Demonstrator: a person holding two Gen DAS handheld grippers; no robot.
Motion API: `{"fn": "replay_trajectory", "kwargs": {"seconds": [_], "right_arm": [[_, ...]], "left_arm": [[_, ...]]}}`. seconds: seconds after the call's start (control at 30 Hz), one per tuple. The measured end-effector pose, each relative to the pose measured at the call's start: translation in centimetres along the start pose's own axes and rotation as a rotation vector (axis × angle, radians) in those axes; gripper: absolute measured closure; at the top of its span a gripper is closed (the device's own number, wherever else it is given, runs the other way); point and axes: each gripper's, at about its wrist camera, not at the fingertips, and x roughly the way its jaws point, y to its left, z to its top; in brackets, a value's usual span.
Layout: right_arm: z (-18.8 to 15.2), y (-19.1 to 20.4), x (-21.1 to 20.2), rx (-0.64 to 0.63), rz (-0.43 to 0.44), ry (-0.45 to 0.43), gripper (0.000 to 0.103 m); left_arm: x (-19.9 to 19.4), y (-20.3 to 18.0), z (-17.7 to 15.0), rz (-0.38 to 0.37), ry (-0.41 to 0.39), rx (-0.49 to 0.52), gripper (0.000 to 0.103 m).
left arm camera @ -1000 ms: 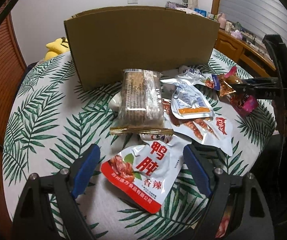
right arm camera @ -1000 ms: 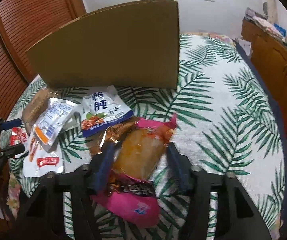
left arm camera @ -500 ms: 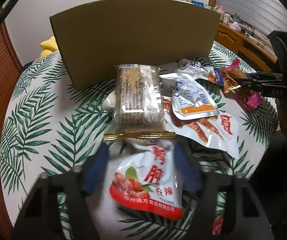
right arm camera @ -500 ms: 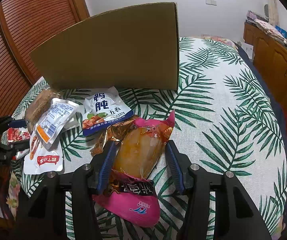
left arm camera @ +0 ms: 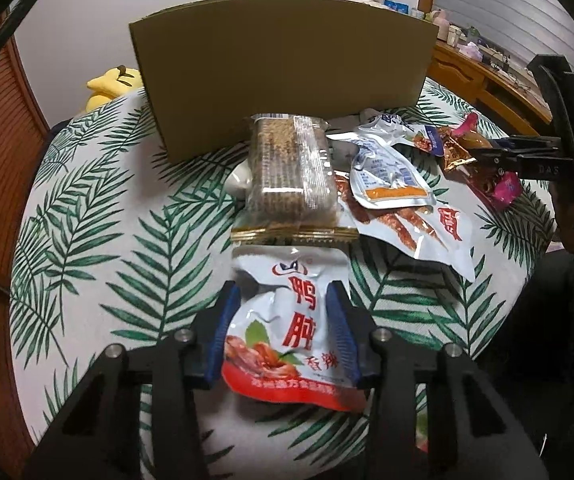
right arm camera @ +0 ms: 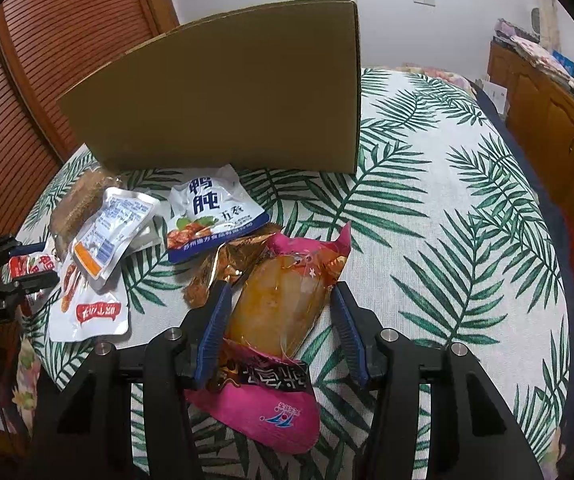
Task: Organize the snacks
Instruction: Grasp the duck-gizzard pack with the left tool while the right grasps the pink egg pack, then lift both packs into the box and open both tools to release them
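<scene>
My left gripper (left arm camera: 283, 304) is shut on a white and red snack pouch (left arm camera: 291, 328), whose sides are crumpled between the blue pads. My right gripper (right arm camera: 281, 300) is closing around a pink and clear pouch with yellow food (right arm camera: 279, 312); the left pad touches it, the right pad stands just off it. A tall cardboard box (left arm camera: 279, 68) stands behind the snacks, also in the right wrist view (right arm camera: 227, 96). A clear cracker pack (left arm camera: 291, 176), a silver pouch (left arm camera: 387, 172) and a white and blue pouch (right arm camera: 211, 212) lie in front of it.
A leaf-print cloth covers the round table (right arm camera: 467, 220). A white pouch with red sticks (left arm camera: 427, 228) lies right of the crackers. A yellow plush toy (left arm camera: 111, 84) sits beyond the table's far left. A wooden cabinet (right arm camera: 547, 100) stands at the right.
My left gripper has closed from wide open onto the white and red pouch, crumpling it. My right gripper has narrowed around the pink pouch and both views have moved closer to the box.
</scene>
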Motion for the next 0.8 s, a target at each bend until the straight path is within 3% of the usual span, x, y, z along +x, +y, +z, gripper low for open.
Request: {"fn": "replay_trajectory", "kwargs": {"seconds": [0.27,0.57,0.8], "right_arm": [[-0.2,0.3,-0.3,0.008,0.002,0.021,0.05],[-0.1,0.8,-0.3,-0.006,-0.006,0.025,0.052],[-0.7,0.7,-1.0,0.014,0.026,-0.013,0.062]], "left_arm": [[-1.5,0.1,-0.8,-0.009,-0.07,-0.043,0.08],[-2.4,0.1,-0.9,0.017,-0.117,-0.059,0.082],[-3.5,0.4,-0.8,0.033,-0.154,-0.073,0.082]]}}
